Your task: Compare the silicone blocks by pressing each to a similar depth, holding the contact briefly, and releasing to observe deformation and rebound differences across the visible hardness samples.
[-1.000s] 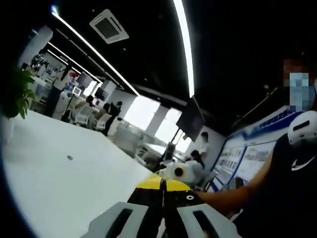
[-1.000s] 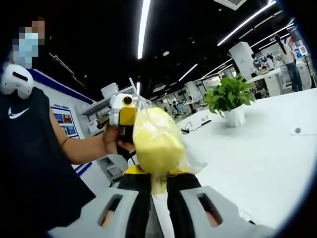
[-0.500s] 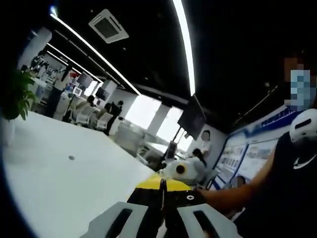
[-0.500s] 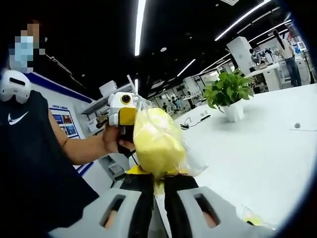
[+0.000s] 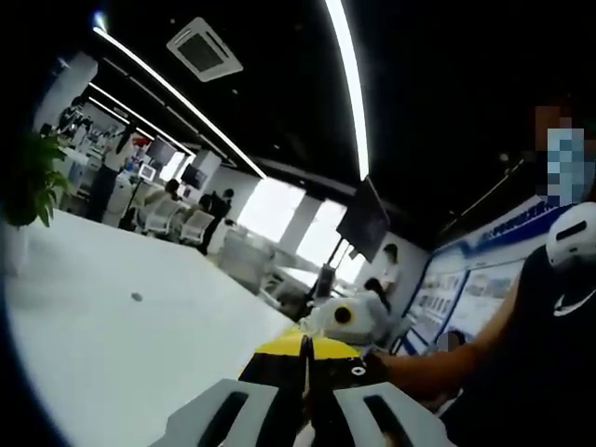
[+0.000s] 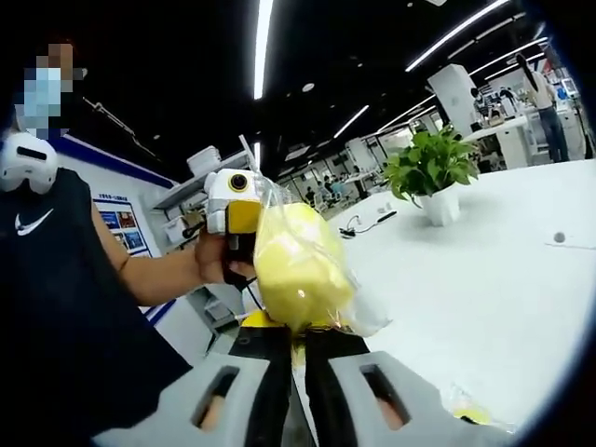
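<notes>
A wide white table (image 5: 121,345) stretches out under a dark ceiling with long light strips (image 5: 346,84) and an air-conditioning vent (image 5: 205,48). A small dark spot (image 5: 137,298) lies on the bare tabletop. A leafy green plant (image 6: 430,166) stands upright in a white pot (image 6: 441,204) on the table, with a dark cable (image 6: 365,226) lying near it. A dark screen (image 5: 363,220) hangs from the ceiling beside bright windows (image 5: 268,210). Posters (image 5: 470,300) line a blue-trimmed wall. Farther off, people sit at desks with office chairs (image 5: 160,214).
</notes>
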Demonstrator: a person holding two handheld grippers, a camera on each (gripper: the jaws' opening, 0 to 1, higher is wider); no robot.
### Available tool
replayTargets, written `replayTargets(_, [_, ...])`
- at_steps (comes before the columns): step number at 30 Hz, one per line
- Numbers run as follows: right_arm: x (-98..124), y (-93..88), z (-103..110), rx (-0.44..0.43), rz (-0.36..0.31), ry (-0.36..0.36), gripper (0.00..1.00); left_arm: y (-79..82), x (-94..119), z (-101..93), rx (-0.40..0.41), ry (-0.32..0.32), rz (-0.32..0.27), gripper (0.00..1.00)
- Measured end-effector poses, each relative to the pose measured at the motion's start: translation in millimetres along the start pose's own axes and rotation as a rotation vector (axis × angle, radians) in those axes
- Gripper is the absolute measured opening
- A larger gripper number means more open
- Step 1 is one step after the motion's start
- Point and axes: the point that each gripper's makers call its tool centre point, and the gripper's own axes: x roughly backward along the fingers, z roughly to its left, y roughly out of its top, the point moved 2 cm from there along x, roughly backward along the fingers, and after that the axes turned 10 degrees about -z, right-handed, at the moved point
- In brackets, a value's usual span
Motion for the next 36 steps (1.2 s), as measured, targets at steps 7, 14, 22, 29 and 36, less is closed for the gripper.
replayTargets(7, [-1,-1.2,-1,-0.002,0.006,-0.004,0.0,-1.1,2,1.2,-0.016,0.005,0.005,0.0])
replayTargets(14, [-1,-1.9,-2,-0.008,0.005,-0.01,0.0,-1.8,2,2.6,-0.021,0.012,0.003,0.0])
replayTargets(22, [-1,-3.1,1,-0.018,0.002,-0.003,0.0,-2.9,2,1.6,-0.079,0.013,0.0,0.0])
replayTargets(29, [-1,-0.7,3,0.0,-0.026,-0.008,0.01,-0.3,2,-2.7,-0.066,0.009,-0.001,0.0])
replayTargets(36, [-1,3.1,7,-0.008,-0.072,0.013,0.05,4.8,-1,-9.4,-0.046,0.004,0.001,0.0])
